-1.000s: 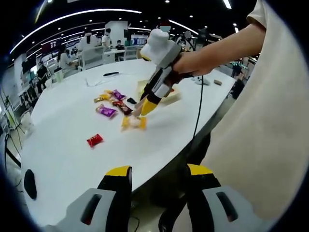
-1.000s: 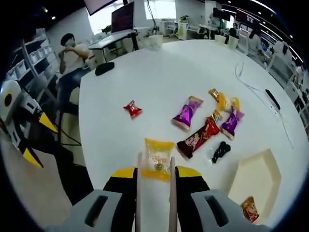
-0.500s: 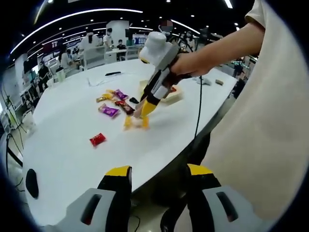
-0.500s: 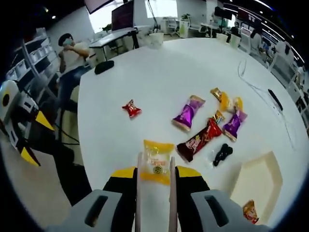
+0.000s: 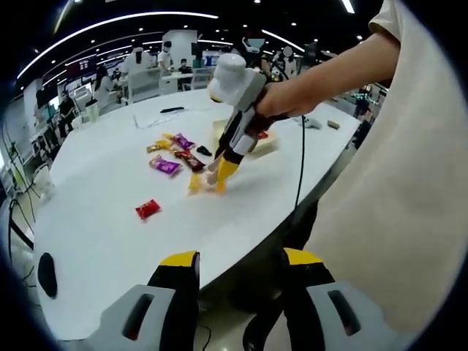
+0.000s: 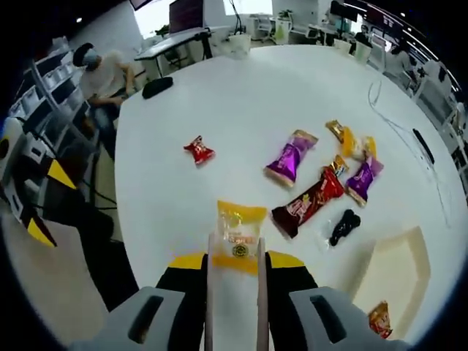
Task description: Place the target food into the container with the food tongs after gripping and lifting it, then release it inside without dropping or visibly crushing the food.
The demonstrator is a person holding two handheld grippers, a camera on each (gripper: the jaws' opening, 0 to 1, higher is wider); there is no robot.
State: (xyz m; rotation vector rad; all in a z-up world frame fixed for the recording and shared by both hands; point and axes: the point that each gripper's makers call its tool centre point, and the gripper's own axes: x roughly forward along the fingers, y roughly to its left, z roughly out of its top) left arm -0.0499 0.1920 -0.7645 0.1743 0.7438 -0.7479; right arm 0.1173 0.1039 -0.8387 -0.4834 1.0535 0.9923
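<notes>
A yellow snack packet [image 6: 236, 235] sits between the two thin blades of the food tongs [image 6: 259, 289], which the right tool [image 6: 234, 274] clamps, near the bench's [image 6: 219, 102] near edge. Beyond it lie a dark red bar [image 6: 307, 203], purple packets [image 6: 289, 156] and a small red candy [image 6: 198, 151]. The cream container [image 6: 395, 267] sits toward the bench's right edge, holding one wrapped snack [image 6: 380, 319]. The left tool [image 5: 240, 265] hangs released, off the bench's edge.

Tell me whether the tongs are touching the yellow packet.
Touching: in the right gripper view, the tongs in the right gripper bracket the yellow packet, pressing its edges.
</notes>
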